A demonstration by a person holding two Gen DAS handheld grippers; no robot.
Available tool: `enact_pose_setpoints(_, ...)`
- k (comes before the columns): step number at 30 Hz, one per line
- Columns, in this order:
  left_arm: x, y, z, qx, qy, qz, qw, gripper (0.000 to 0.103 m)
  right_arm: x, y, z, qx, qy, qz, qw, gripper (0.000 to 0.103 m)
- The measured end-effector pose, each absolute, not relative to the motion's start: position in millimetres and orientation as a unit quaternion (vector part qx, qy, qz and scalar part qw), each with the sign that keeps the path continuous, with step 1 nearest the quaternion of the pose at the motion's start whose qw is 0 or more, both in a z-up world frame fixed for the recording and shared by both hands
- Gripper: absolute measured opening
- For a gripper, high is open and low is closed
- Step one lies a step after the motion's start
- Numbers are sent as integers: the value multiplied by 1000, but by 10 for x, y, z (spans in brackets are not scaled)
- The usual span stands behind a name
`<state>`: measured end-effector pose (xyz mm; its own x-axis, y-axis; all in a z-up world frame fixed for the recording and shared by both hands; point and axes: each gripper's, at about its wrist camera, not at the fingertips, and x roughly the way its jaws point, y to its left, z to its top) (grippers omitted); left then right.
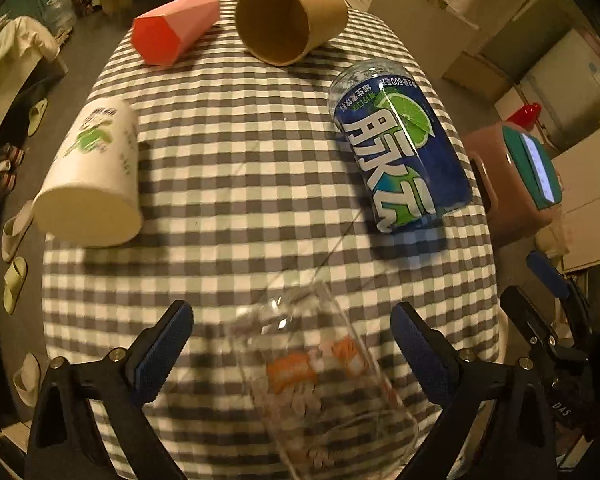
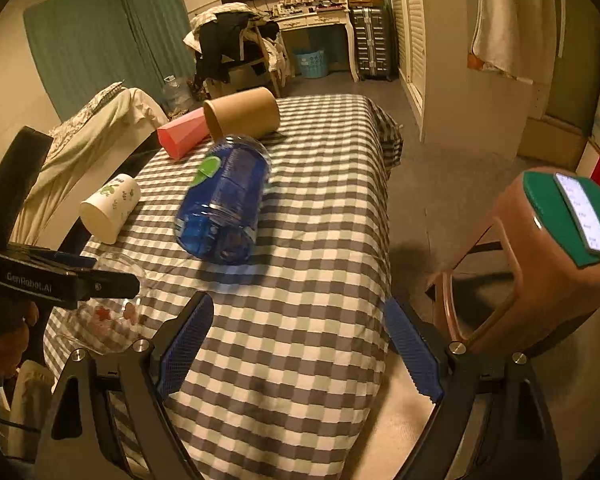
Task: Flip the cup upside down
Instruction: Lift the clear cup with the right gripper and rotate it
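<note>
A: How are the jaws of the left gripper (image 1: 290,350) standing?

B: They are standing spread wide, the blue pads (image 1: 162,354) lying well out to either side. The clear glass cup (image 1: 320,380) is lying on its side between them, and neither pad is touching it as far as I can tell (the glass is blurred, so its edges are hard to follow).

A: And the right gripper (image 2: 302,344)?

B: Its jaws are also gaping, with nothing between the fingers (image 2: 188,344) but the checked tablecloth (image 2: 320,280). It is hovering over the near right part of the table.

A: Where is the glass sitting from that side?

B: In the right wrist view it is showing at the near left edge of the table, lying beneath the black body of the left gripper, with a reddish print on its wall.

A: What is lying further out?

B: A blue drink bottle (image 1: 400,148) is resting on its side past the glass, toward the right. A white paper cup (image 1: 90,180) is lying on its side at the left edge. At the far end, a brown paper cup (image 1: 290,20) is lying with its mouth facing the left camera, just beside a pink faceted cup (image 1: 174,26), also tipped over.

A: Anything off the table?

B: A brown stool (image 2: 540,264) is standing to the right, carrying a green pad with a lit phone (image 2: 582,212) on it.
</note>
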<state>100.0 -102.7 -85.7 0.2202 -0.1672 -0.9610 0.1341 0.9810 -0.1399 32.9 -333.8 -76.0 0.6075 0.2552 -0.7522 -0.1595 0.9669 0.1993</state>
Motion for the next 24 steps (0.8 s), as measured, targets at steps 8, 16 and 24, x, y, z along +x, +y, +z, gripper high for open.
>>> enact_pose_setpoints(8,1074,-1111,-971,4,643,-127,755,69,365,-3367,-877,68,439,115,889,88)
enact_pose_setpoints(16,979,-1182,-457,28,542,-118,831,68,365,-3286,-821,62,435,111,891,88)
enact_pose_setpoints(24,702,-1219,-401,67,437,-81,893,67,319,-3148,-784,45,435,112,892,88)
